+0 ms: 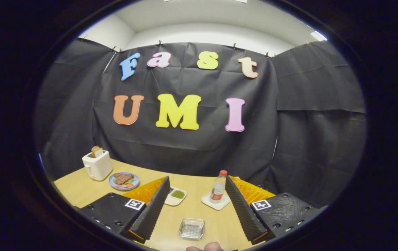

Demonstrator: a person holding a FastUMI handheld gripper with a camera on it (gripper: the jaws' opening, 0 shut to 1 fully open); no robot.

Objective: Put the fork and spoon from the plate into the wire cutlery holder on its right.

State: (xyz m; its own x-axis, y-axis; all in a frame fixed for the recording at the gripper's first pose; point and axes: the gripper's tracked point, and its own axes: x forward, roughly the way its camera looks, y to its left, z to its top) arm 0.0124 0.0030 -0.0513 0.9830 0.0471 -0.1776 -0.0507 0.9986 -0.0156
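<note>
Between the gripper (pixel 196 204) fingers, spread wide apart w/ nothing held, sits a small clear glass dish (pixel 192 228) on the wooden table (pixel 80 190). Beyond the dish, nearer the right finger, a water bottle w/ red cap (pixel 218 187) stands upright on a white square coaster (pixel 215 202). Left of the bottle, just by the left finger, a white dish w/ green stuff (pixel 176 196). Further left, a blue plate w/ meat + veg (pixel 123 181), then a white toaster (pixel 97 165) w/ toast sticking up, near the table's back edge. Fingertip of a person (pixel 206 247) shows just below the glass dish. Can't make out fork, spoon or wire holder on the table.
</note>
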